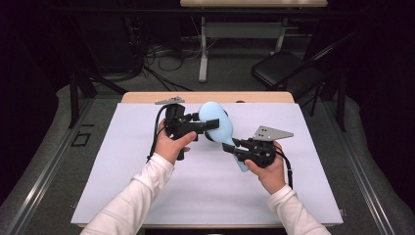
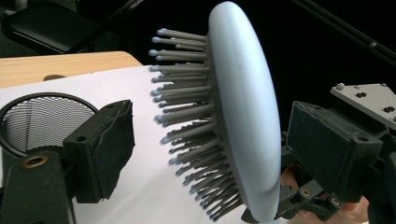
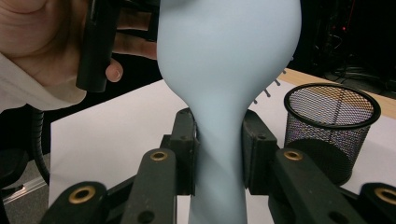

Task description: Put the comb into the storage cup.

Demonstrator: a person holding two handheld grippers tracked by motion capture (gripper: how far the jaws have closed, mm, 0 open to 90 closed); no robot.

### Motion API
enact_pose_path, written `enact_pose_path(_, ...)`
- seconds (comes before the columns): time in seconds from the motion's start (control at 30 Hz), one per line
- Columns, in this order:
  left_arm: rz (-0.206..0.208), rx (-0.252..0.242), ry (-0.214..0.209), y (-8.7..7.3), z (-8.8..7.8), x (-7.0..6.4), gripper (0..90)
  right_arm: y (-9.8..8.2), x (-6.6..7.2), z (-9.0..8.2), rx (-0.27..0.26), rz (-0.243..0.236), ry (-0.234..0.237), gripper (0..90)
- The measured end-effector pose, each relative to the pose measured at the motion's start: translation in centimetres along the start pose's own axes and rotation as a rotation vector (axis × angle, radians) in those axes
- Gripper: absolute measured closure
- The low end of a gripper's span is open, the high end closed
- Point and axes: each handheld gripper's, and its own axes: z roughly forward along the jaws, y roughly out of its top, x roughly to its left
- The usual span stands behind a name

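Pale blue hairbrush: smooth matte plastic, oval paddle head narrowing to a rounded handle; straight grey bristles with pale ball tips stand from one face. It is held above the white sheet covering the table, near mid-table. The right gripper clamps the neck of the handle, both black pads pressed against it. The left gripper sits at the head, jaws straddling it with a gap on either side; its foam-faced pad stands clear of the bristle tips. A black wire-mesh cup, round and open-topped, stands on the sheet just beyond.
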Motion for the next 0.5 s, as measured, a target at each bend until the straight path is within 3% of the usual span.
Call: enact_pose_path(0.5,-0.025,0.009,-0.018,-0.14,0.65,0.06,16.0,-0.02,0.17,0.12,-0.001,-0.007,0.006,69.7)
